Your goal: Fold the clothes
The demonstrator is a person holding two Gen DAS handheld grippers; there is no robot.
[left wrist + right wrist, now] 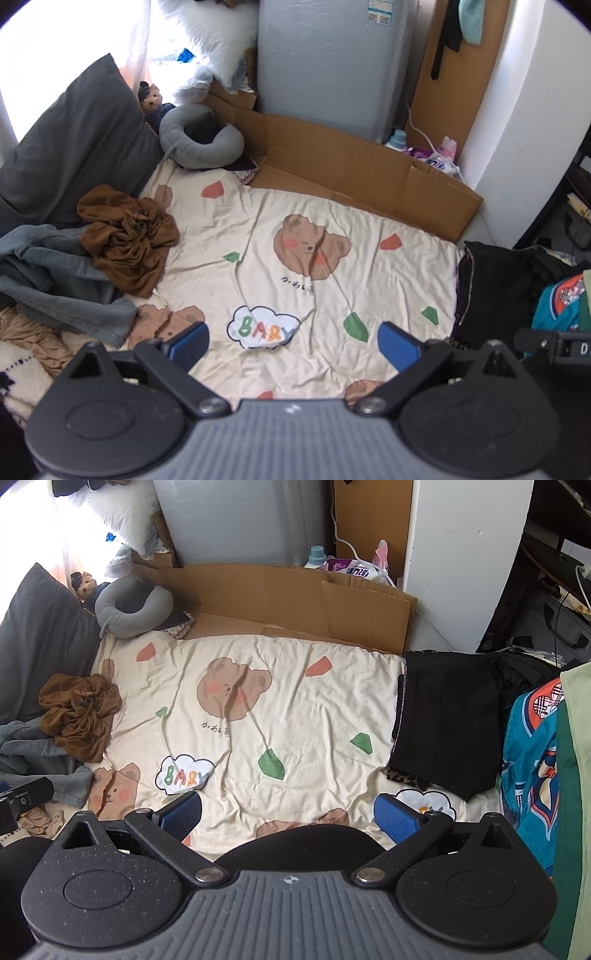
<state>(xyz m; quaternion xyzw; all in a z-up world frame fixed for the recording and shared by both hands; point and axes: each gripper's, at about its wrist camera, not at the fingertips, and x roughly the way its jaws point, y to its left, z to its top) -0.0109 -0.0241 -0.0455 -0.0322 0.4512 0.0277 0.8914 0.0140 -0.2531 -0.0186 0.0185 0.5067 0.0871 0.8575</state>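
Left wrist view shows the left gripper (293, 343) hovering above the bear-print sheet (295, 258) on the bed, its 2 blue fingers (190, 341) spread wide apart and holding nothing. The right gripper (288, 814) is the same in the right wrist view: fingers (397, 814) apart, empty, above the near edge of the sheet.

Taking the sheet as the landmark, the brown garment (127, 236) lies bunched in a heap on its left edge, partly over a grey-blue denim piece (55, 280) that spreads further left. A folded black garment (447, 720) lies flat on the sheet's right edge, so my guess is that this one is done and the brown one is next.

To do this step well, I would bring the left gripper to the heap and pinch 1 layer at an outer hem, not the knotted middle, then drag it onto the bare middle of the sheet. The right gripper should take a second corner so the cloth can be pulled flat before any fold.

The brown garment has no clear direction now: it is crumpled, and collar or sleeves cannot be made out. The heap's longer stretch seems to run from the far pillow (74, 147) side toward the near edge. The black piece's long axis runs the same far-to-near way.
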